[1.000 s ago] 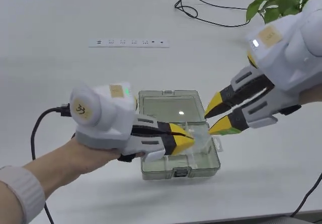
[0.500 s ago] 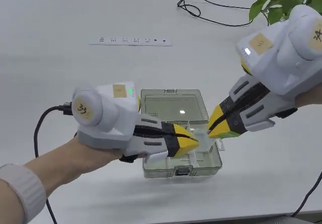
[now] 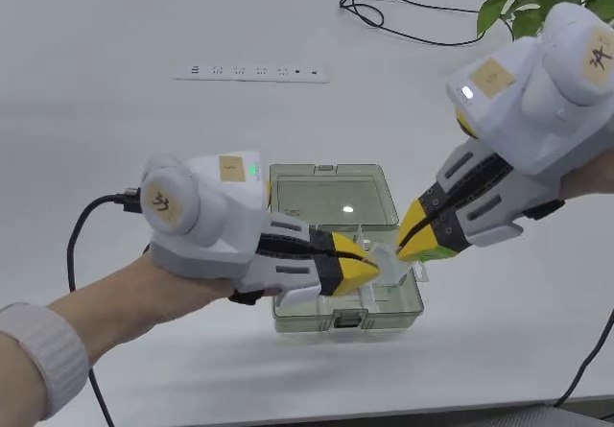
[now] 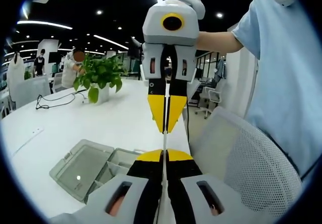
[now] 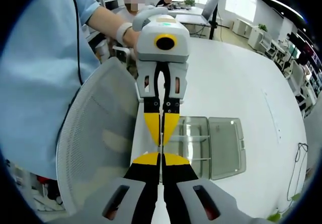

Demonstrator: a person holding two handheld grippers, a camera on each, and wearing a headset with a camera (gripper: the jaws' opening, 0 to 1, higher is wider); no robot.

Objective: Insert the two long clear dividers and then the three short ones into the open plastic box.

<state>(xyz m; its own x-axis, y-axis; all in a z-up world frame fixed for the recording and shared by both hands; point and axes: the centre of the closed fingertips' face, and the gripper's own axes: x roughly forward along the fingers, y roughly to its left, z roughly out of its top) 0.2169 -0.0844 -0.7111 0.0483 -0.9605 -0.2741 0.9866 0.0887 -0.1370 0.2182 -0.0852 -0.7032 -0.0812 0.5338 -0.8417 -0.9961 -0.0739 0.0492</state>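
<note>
The open clear plastic box (image 3: 414, 304) rests on the white table with its lid (image 3: 331, 195) folded back. Above its right half, a thin clear divider (image 3: 386, 254) is pinched from both ends. My left gripper (image 3: 369, 266) comes in from the left, shut on it. My right gripper (image 3: 403, 245) reaches down from the right, also shut on it. In the left gripper view the divider (image 4: 164, 142) is an edge-on line between my left gripper (image 4: 164, 154) and right gripper (image 4: 165, 128), with the box (image 4: 113, 164) below left. In the right gripper view the box (image 5: 196, 148) lies beyond my right gripper (image 5: 161, 156).
A white power strip (image 3: 251, 72) lies at the table's back, with a looped black cable (image 3: 403, 10) and a green plant (image 3: 537, 0) at the far right. A black cord (image 3: 82, 240) trails from the left gripper. A mesh chair (image 5: 95, 148) stands beside the table.
The right gripper, open a second ago, has moved down-left to meet the left gripper and has shut on the divider's free end. The left gripper has barely moved.
</note>
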